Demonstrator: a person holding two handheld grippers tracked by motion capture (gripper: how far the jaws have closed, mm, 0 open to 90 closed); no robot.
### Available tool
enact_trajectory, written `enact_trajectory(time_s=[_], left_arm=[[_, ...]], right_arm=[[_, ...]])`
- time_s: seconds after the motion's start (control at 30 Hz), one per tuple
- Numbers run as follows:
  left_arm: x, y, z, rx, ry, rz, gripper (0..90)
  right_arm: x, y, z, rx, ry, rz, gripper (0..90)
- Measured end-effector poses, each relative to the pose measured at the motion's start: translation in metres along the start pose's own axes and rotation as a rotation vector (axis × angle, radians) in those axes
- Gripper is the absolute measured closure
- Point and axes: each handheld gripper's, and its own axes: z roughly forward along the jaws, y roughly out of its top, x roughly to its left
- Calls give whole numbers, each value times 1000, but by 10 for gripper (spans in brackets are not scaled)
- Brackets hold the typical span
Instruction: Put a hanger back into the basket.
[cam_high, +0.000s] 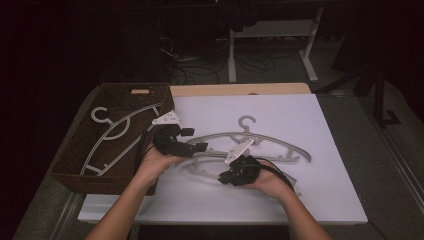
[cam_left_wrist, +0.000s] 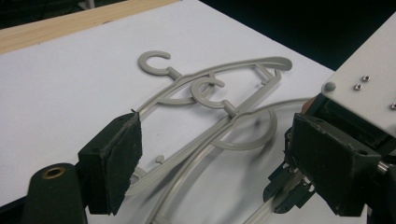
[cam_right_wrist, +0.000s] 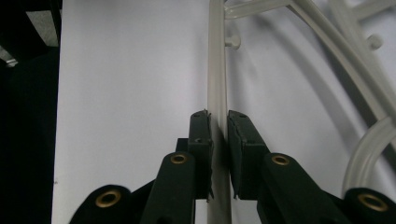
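On the left side of the desk (cam_high: 330, 200) I see the basket (cam_high: 75, 165), and one hanger (cam_high: 117, 132) lies already inside it. Just right of the basket is my left claw (cam_high: 197, 140); its jaws stand wide apart and hold nothing, and they point toward the pile of hangers (cam_left_wrist: 210, 93) on the white sheet. Between its pads (cam_left_wrist: 123, 149) I look along two or three hangers which overlap, with their hooks far from me.

More to the right, my right claw (cam_right_wrist: 218, 126) is nearly closed on a thin bar (cam_right_wrist: 215, 70) of the nearest hanger. This bar runs straight away from the claw, along the same line as the jaws, and both pads seem to touch it. In the high view the right claw (cam_high: 235, 170) is at the near, lower edge of the pile.

I judge that the next move goes leftward: the basket lies to the left of the held hanger, and the hanger's long axis lies across the desk, so it must be turned a little to fit in.
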Motion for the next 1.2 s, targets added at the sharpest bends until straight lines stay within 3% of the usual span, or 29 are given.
enact_trajectory(time_s=[0.1,0.17,0.33,0.67,0.77,0.97,1.13,1.2], left_arm=[[0,-2,2,12,2,2,176],[0,-3,3,17,4,4,177],[-1,-4,6,30,2,7,177],[-3,-6,10,48,0,14,177],[-3,-7,11,55,4,17,177],[-2,-11,18,80,13,23,181],[-1,-14,24,108,24,30,184],[0,-16,26,115,29,34,187]], right_arm=[[-1,-4,3,12,6,16,765],[-1,-5,3,6,5,31,679],[0,-12,-16,-44,-18,99,696],[-5,-54,-75,-44,-203,251,881],[-4,-70,-86,-19,-247,295,890],[-6,-99,-93,41,-319,365,890],[-16,-106,-90,96,-381,386,891],[-20,-107,-90,89,-382,391,892]])
